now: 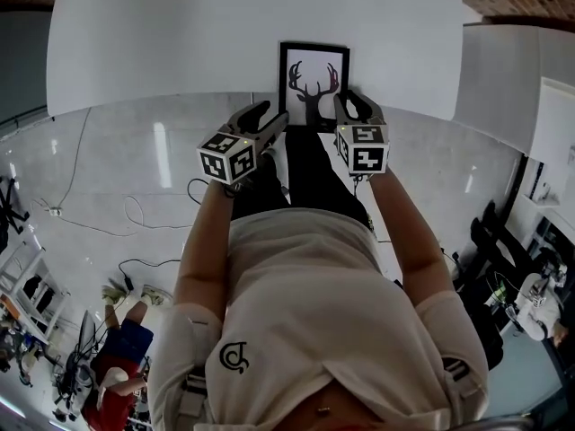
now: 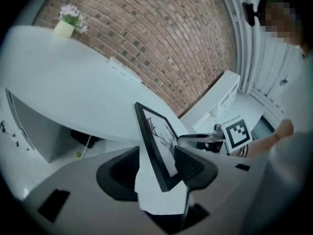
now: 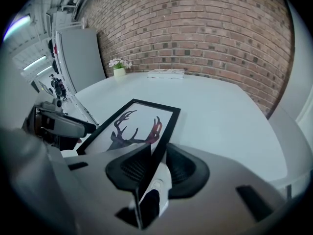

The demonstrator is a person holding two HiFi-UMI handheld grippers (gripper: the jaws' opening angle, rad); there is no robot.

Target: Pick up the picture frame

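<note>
At left, left gripper [image 1: 269, 115]: jaws wide apart, astride the left edge of the picture frame [image 1: 314, 83]; one pad close against the printed face, the other standing clear of the back; no squeeze to be seen.
Centre, picture frame: black border, antler print with a red patch; far end over the white desk [image 1: 180, 43], near end jutting past the desk's near edge; resting or lifted, cannot tell.
At right, right gripper [image 1: 352, 106]: jaws narrowed onto the frame's right edge, pads pressed on both faces.
Far back of desk: potted flowers [image 3: 119, 68], close to the brick wall [image 3: 195, 33].
</note>
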